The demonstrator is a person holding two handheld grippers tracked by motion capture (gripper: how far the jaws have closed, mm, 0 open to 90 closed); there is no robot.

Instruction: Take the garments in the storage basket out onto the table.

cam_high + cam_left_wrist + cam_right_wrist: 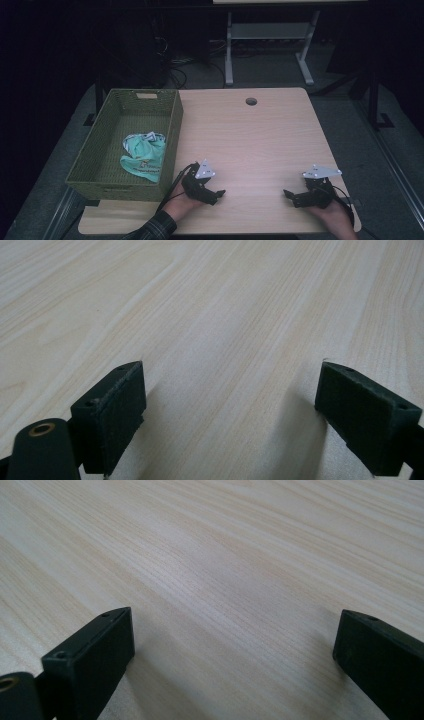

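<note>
A crumpled mint-green cloth [144, 156] with white patches and small printed markings lies bunched in a loose heap inside a woven olive-green basket [103, 161]. It sits on the basket floor against the right-hand wall, toward the near end. The rectangular, open-topped basket rests at about nine o'clock on the pale wood surface [260, 145], overhanging its left edge.

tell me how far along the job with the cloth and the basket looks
Done, it seems: the teal cloth lies crumpled inside the green basket. In hand: nothing. The left gripper and right gripper rest low over bare table, jaws wide apart and empty. Left: no other loose item lies on the tabletop, so probably nothing.
</note>
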